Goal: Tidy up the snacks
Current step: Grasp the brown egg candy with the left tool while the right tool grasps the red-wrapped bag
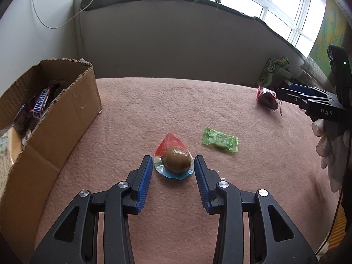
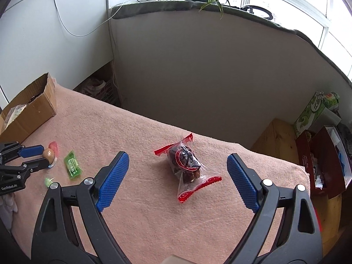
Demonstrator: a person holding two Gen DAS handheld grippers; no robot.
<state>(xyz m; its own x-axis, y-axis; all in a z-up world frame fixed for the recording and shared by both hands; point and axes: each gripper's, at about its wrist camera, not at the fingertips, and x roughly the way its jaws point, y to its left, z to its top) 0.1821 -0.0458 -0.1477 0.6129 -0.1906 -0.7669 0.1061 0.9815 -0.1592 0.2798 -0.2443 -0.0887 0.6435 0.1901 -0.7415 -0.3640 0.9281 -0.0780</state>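
Pink fleece blanket (image 1: 176, 101) covers the work surface, grey wall and plant-lined windowsill behind.

Brown egg-shaped snack in a clear wrapper with red and blue ends (image 1: 175, 159) lies on the blanket, mid-front in the left wrist view. Left gripper (image 1: 173, 165) straddles it: blue ribbed pads either side, small gap visible on each side, so jaws are apart and not pressing on it. Right wrist view shows the same at far left, egg between the two fingers (image 2: 48, 154).

Green rectangular wrapped candy (image 1: 220, 142) lies just right of the egg, flat on the blanket, apart from it.

Dark dried-fruit snack in a clear bag with red swirl-printed ends (image 2: 186, 165) sits further right, near the far edge. Right gripper (image 2: 178, 171) is spread wide around it, pads well clear both sides.

Open brown cardboard box (image 1: 72, 114) sits at the blanket's left, a Snickers bar (image 1: 40, 106) and other packets inside.
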